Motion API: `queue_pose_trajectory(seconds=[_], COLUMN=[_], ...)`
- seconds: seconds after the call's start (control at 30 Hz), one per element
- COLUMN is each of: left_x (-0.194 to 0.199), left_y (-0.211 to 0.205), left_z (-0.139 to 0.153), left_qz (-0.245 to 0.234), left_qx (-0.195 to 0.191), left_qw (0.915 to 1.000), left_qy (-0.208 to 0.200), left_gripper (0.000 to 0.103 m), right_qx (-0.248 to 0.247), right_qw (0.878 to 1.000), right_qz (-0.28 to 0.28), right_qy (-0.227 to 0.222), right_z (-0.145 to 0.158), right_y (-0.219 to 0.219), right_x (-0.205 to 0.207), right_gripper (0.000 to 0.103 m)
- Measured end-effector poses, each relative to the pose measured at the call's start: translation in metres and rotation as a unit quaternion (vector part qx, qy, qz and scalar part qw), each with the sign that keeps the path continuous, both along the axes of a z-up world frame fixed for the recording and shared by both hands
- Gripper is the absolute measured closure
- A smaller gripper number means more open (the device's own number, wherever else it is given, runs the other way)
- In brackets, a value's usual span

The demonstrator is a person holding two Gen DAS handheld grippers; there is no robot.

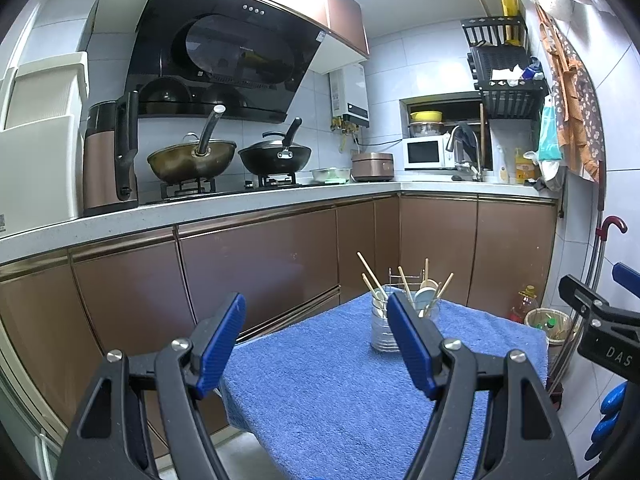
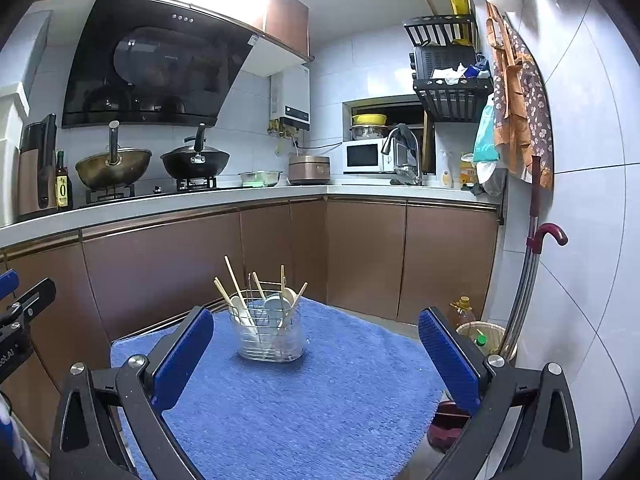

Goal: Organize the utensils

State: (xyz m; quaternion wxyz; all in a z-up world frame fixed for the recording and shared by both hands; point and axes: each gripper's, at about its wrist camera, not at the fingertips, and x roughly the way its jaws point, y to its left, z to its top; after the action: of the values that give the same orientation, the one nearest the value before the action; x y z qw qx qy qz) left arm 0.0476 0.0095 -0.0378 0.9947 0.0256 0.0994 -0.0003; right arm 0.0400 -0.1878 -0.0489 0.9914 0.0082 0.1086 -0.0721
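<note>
Both grippers hang above the near edge of the blue terry-towel-covered surface, each with its blue-padded jaws spread wide and nothing between them. The task's thing — a clear round plastic holder with a wire frame, crammed with pale wooden chopsticks and a few pale ceramic spoons — stands upright on the towel, ahead of both sets of jaws and well apart from them. Seen from the right gripper, the holder sits forward and somewhat left of the midline, closer to the left jaw pad than to the right one. Seen from the left gripper, it sits forward and to the right, its body partly hidden behind the right jaw pad. So it lies roughly between the two grippers' lines of sight; which one is nearer I cannot tell for certain, though the holder looks a little larger in the right wrist view. The long axes matter most: the chopsticks stand nearly vertical but splay outward — some lean left, some right — and their free upper ends rise above the rim. The spoons are nested low, bowls showing near the rim. In my judgement, any pick would have to come from above the rim, with the jaws closing across a single stick's shaft, not along it, and the splay leaves little room between neighbours.
</note>
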Motion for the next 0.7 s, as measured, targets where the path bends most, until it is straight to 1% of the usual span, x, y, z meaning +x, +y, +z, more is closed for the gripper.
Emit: queue_pose_trajectory(seconds=[0.7], left_x=[0.0007], left_y=[-0.0005], left_z=[-0.0001], left_qz=[0.006], left_qx=[-0.002], left_qw=[0.9999], left_qy=[-0.009], left_gripper=[0.032], right_qx=[0.005], right_qw=[1.000], right_qz=[-0.008], right_qy=[0.003], right_z=[-0.0061], right_y=[-0.0044], right_x=[0.0003], right_gripper=[0.000])
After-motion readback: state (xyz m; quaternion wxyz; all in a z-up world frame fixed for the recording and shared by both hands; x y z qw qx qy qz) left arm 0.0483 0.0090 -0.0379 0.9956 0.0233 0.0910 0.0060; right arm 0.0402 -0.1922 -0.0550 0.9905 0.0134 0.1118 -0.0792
